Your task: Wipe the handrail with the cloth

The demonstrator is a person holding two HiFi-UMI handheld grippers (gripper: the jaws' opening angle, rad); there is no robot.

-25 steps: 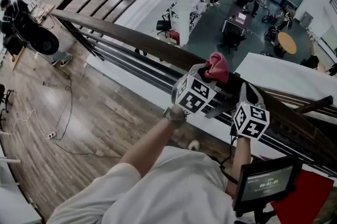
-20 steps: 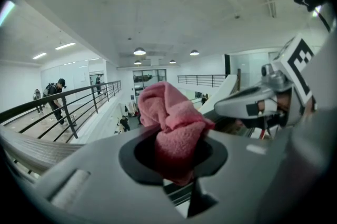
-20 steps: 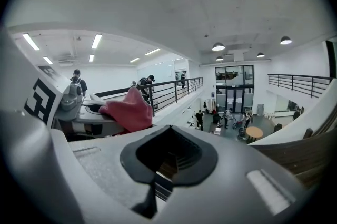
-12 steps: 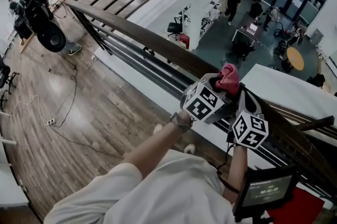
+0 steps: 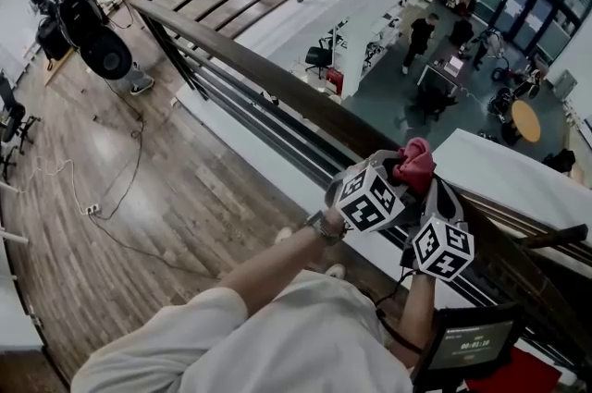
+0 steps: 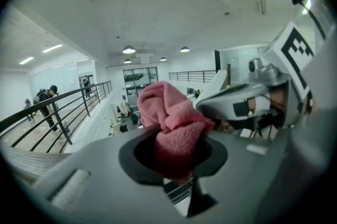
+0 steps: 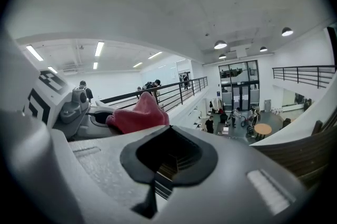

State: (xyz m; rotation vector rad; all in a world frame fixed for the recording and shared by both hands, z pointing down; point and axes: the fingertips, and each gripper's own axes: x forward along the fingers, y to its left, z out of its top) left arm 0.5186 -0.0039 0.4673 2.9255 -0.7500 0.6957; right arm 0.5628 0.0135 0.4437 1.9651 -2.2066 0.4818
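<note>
Left gripper (image 6: pixel 174 157): jaws clamped on the pink cloth (image 6: pixel 172 122). A bunched fold stands up out of the jaws. In the head view the left gripper (image 5: pixel 403 171) holds the cloth (image 5: pixel 415 162) at the top of the wooden handrail (image 5: pixel 259 72); whether the cloth touches the wood cannot be told.

Right gripper (image 7: pixel 160 165): jaws together, nothing between them. Only the rail bars below show through the notch in the pads. In the head view the right gripper (image 5: pixel 440 208) sits just beside the left one, on the near side of the handrail. The right gripper view shows the cloth (image 7: pixel 138 115) to its left and the handrail (image 7: pixel 303 154) to its right.

Change against the earlier frames:
- Both grippers and the cloth lie lower and further right in the head view.
- They are further along the handrail from the corner post (image 5: pixel 176 58).
- The hold on the cloth is unchanged, and the right gripper has kept its place next to the left.

Surroundings: a small screen (image 5: pixel 469 345) is at the person's lower right. Wooden flooring (image 5: pixel 111 225) lies to the left, with a cable (image 5: pixel 125 188) across it. People with black gear (image 5: pixel 88 26) stand at the far left corner. The lower hall (image 5: pixel 435 77) is visible beyond the rail.
</note>
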